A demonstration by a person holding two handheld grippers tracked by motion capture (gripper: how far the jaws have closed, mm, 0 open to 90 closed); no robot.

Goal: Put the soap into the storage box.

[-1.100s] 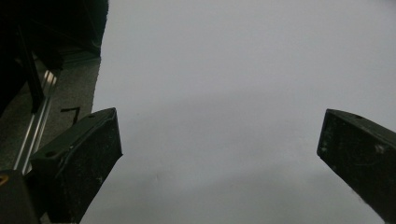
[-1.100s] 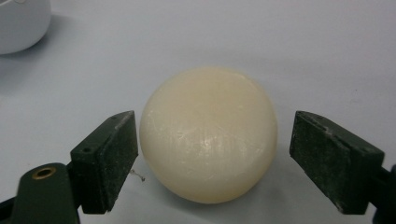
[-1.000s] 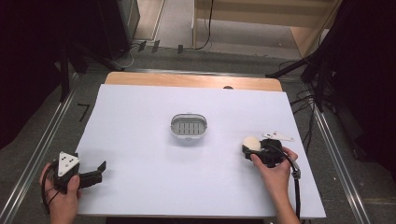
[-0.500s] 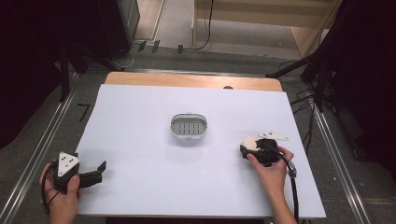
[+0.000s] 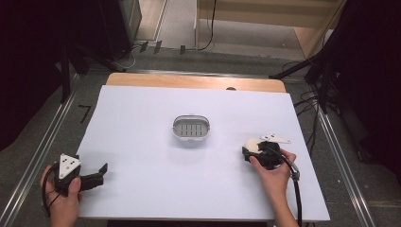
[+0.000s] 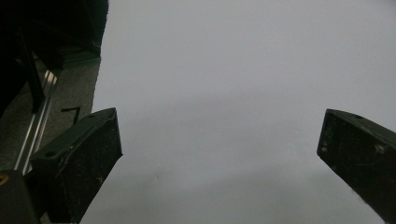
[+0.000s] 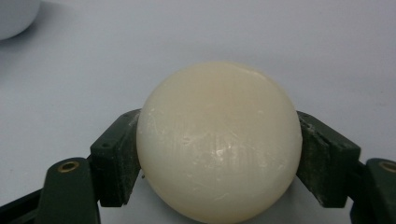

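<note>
Soap (image 7: 219, 142), a cream, rounded bar, sits between the jaws of my right tool (image 7: 219, 154), and both pads press against its sides; the jaws have just been closing on it. In the high view the soap (image 5: 251, 144) lies at the right of the white desk (image 5: 142, 118), right of the dish (image 5: 190, 128) and apart from it, with my right tool (image 5: 255, 152) and hand (image 5: 274, 170) just behind it. The dish is a small oval one with a slotted floor, near the desk's middle. My left tool (image 5: 101, 169) rests at the desk's near left corner, its jaws wide apart with nothing between them, over bare desk (image 6: 224, 93).
</note>
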